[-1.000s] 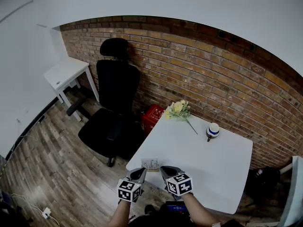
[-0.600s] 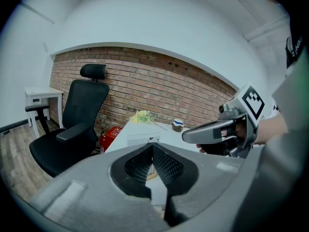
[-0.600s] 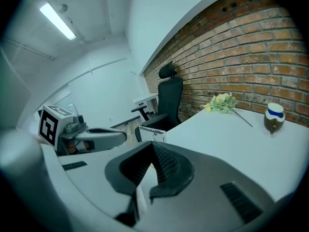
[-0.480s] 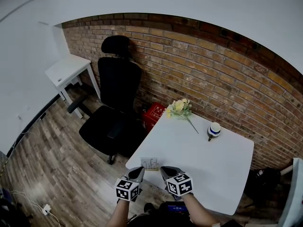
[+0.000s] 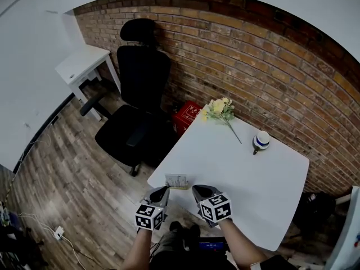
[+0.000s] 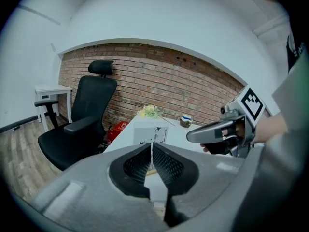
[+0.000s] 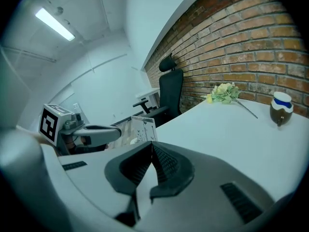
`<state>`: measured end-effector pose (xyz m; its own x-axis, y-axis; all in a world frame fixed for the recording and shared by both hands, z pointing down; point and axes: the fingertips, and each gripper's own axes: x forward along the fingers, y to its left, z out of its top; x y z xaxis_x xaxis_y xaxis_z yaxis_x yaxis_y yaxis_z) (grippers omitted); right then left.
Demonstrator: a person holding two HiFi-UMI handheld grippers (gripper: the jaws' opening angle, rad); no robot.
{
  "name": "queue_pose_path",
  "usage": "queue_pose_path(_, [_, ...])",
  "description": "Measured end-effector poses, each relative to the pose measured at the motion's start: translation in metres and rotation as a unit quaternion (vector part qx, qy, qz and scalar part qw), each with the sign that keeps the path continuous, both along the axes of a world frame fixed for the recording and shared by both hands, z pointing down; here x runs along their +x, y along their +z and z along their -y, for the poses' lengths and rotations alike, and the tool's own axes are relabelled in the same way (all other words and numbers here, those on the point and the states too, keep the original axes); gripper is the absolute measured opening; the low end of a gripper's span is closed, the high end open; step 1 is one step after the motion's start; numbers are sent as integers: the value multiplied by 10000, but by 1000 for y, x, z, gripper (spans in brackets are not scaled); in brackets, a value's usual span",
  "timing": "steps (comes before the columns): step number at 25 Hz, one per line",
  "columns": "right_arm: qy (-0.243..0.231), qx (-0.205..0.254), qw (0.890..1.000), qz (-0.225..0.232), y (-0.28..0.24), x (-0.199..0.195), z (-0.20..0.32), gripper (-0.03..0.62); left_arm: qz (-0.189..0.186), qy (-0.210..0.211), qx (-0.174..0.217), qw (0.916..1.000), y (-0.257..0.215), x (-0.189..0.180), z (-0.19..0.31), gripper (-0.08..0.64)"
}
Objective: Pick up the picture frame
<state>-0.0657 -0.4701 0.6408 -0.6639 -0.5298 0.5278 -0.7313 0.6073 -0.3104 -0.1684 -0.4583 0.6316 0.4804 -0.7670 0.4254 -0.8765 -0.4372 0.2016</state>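
Left gripper (image 5: 162, 192): my jaws pressed together, nothing between. Right gripper (image 5: 198, 190): jaws likewise closed, empty. Both hover side by side, just off near-left corner of white tabletop (image 5: 253, 184). Picture frame (image 5: 176, 181) stands upright at that corner, right at edge, just beyond my jaw tips, untouched. Flowers (image 5: 219, 110) lie at far edge. Small pot (image 5: 260, 141) toward far-right corner.
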Motion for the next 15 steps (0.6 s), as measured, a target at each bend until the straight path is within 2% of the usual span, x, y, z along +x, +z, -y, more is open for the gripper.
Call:
queue_pose_path(4, [-34, -175, 9998, 25, 17, -6, 5, 60, 124, -61, -157, 9998, 18, -9, 6, 18])
queue_pose_path(8, [31, -304, 9995, -31, 38, -9, 15, 101, 248, -103, -315, 9991, 42, -16, 18, 118])
queue_pose_path(15, [95, -446, 9987, -224, 67, -25, 27, 160, 325, 107, -548, 9979, 71, -23, 34, 161])
